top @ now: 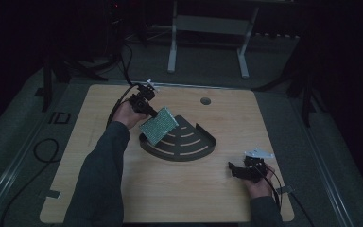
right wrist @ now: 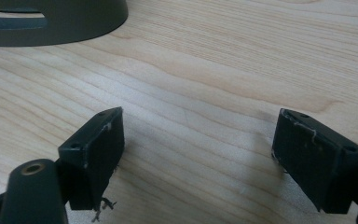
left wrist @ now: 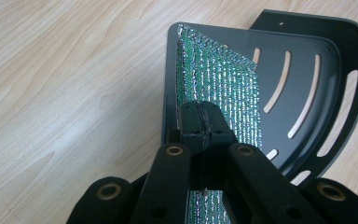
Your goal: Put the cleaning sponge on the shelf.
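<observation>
We see left gripper (left wrist: 200, 122) clamped tight on green-silver scouring pad (top: 158, 125), pad tilted over straight left edge of dark slotted corner shelf (top: 196, 146) at table (top: 170, 189) centre. Right gripper (right wrist: 198, 154) rests near table's front right corner, jaws spread wide, nothing between.

Black claws (right wrist: 198, 154), dark grey sleeves (top: 99, 175)

The high view is very dim and underexposed: the room behind the pale wooden tabletop (top: 179, 189) sinks into near black, and detail is soft and grainy. Both gripper views are far brighter, evenly lit from above. Soft shadows lie beside the black jaws, whose nearest parts blur. The green-silver woven sponge (left wrist: 223, 88) glints.
</observation>
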